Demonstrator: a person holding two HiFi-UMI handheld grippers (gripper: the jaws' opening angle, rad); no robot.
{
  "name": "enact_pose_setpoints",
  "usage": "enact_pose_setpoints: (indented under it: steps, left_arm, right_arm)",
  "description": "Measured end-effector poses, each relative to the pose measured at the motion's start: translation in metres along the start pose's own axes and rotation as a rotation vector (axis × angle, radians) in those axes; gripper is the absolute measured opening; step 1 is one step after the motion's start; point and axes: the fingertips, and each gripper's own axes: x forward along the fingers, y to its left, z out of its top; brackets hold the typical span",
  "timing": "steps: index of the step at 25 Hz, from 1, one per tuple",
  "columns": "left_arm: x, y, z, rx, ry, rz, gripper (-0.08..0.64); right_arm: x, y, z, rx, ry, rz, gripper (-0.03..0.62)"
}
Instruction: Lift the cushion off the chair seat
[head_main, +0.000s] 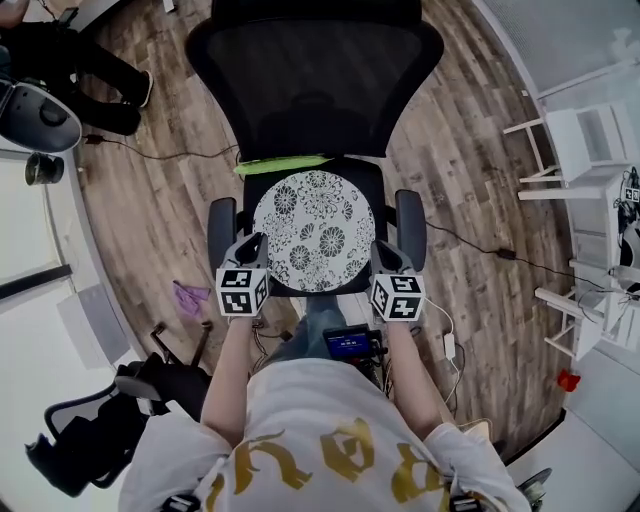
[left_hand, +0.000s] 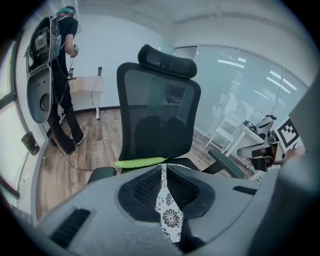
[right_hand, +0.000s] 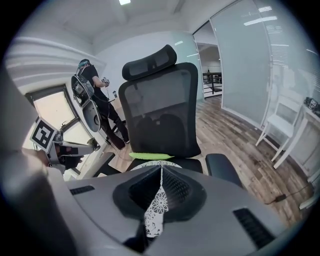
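Observation:
A round white cushion (head_main: 313, 230) with a black flower print lies on the seat of a black mesh office chair (head_main: 315, 80). A lime-green strip (head_main: 285, 164) sits behind it at the foot of the backrest. My left gripper (head_main: 255, 242) is at the cushion's front left edge, inside the left armrest (head_main: 221, 222). My right gripper (head_main: 384, 250) is at the front right edge, beside the right armrest (head_main: 411, 222). In both gripper views the jaws meet at their tips, left gripper (left_hand: 163, 166) and right gripper (right_hand: 161, 168). The cushion (left_hand: 169, 215) (right_hand: 155, 212) shows through the slit below them.
A person in black (head_main: 90, 70) stands at the far left. White chairs and a table (head_main: 580, 150) line the right wall. A second black chair (head_main: 90, 440) lies at the lower left. A purple scrap (head_main: 188, 297), a cable (head_main: 480, 250) and a red object (head_main: 568, 380) are on the wooden floor.

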Motion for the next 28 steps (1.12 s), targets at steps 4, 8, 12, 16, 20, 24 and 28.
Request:
enact_pose_setpoints:
  steps: [4,8,12,16,20,24,28]
  left_arm:
    - [0.017,0.006,-0.019,-0.007,0.058,0.025,0.012]
    - [0.032,0.015,-0.036,-0.022,0.102,0.064,0.012]
    - [0.042,0.021,-0.051,-0.03,0.138,0.077,0.012]
    - [0.052,0.032,-0.065,-0.079,0.163,0.137,0.012]
    - [0.066,0.041,-0.083,-0.134,0.204,0.182,0.017]
    - [0.079,0.05,-0.097,-0.174,0.239,0.199,0.047]
    - [0.087,0.056,-0.114,-0.207,0.276,0.207,0.08]
  right_arm:
    - [0.017,-0.008,-0.008,-0.052,0.03,-0.004,0.012]
    - [0.037,-0.014,-0.021,-0.081,0.083,-0.006,0.012]
    - [0.052,-0.019,-0.026,-0.085,0.102,-0.012,0.014]
    - [0.063,-0.022,-0.031,-0.116,0.107,-0.004,0.012]
    - [0.078,-0.024,-0.043,-0.13,0.139,0.013,0.012]
    - [0.095,-0.027,-0.053,-0.109,0.177,0.037,0.012]
    - [0.108,-0.03,-0.063,-0.107,0.196,0.037,0.014]
